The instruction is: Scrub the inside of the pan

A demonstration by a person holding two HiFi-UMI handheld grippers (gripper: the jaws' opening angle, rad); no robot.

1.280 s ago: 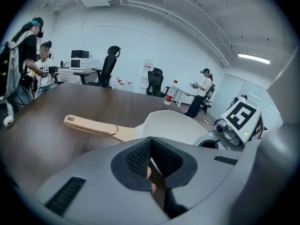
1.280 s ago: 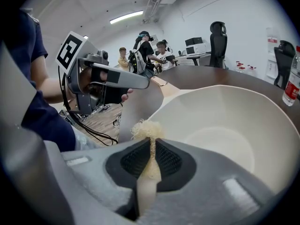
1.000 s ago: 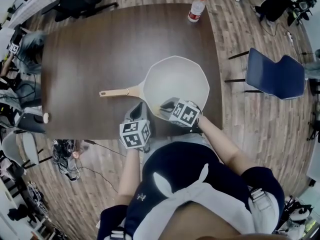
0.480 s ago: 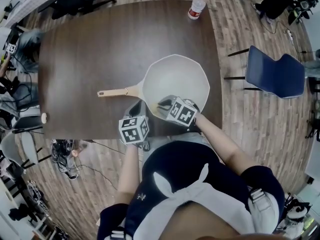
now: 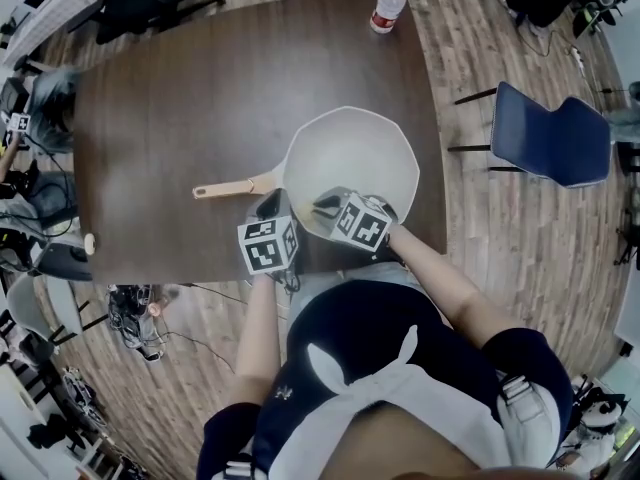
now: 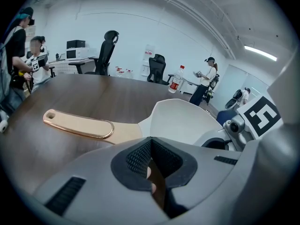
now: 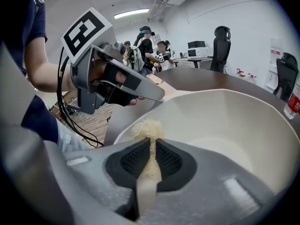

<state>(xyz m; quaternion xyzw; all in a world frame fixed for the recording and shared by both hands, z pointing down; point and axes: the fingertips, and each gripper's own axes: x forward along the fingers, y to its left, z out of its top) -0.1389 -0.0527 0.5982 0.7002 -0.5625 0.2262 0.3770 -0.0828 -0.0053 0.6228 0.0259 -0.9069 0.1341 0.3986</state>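
The pan (image 5: 352, 153) sits on the surface (image 5: 190, 88) towards its near right corner, bowl close to the right edge. Its tan handle (image 5: 228, 185) points left along the near side.

The right hand-held gripper (image 7: 151, 146) is clamped on a pale scrubber (image 7: 148, 128). A strip of it is pinched flat between the jaws and a fuzzy tuft sticks out past the tips. That tuft is against the inside wall of the pan at its near left rim, and the white bowl spreads out beyond it.

The left hand-held gripper (image 6: 151, 149) hangs just by the spot where the handle meets the bowl. Its jaws are drawn together, leaving only a thin slit. From here I cannot tell whether the tips actually touch the handle or just hover above it. The two marker cubes sit side by side at the near edge, close together but apart.

A bottle (image 5: 388, 2) with a red cap stands at the far right corner. A blue chair (image 5: 555, 138) stands on the floor off the right edge.
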